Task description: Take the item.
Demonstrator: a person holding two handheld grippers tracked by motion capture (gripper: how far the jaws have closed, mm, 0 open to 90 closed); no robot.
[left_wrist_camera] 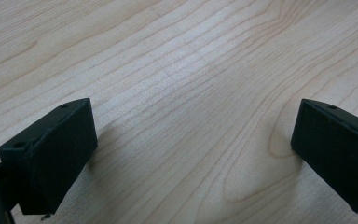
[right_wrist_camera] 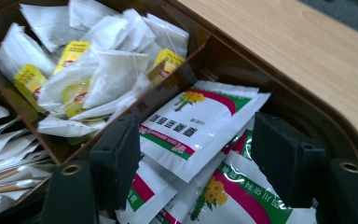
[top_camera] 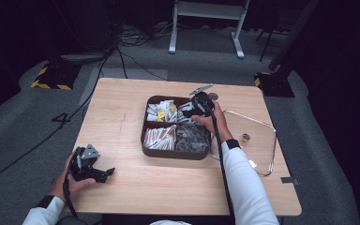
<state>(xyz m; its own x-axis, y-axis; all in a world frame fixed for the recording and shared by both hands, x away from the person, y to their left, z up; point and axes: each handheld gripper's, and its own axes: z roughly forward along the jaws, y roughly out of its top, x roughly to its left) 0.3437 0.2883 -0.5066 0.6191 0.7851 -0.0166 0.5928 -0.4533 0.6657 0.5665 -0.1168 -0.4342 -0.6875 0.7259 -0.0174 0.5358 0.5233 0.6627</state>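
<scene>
Right hand-held gripper [top_camera: 193, 110] hovered over the divided box's [top_camera: 168, 153] far-right compartment in the high view, left hand-held gripper [left_wrist_camera: 193, 144] spread over bare counter [left_wrist_camera: 177, 70], and right jaws stood apart astride the top sachet [right_wrist_camera: 198, 126], not pinching.

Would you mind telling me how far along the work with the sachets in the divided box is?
Done: the clear lid lies beside the brown four-compartment box. In hand: the right gripper is open, its fingers astride a white sachet with a red and green band, not yet pinching. Left: closing on it and lifting it out. The left gripper rests open over bare wooden table.
</scene>
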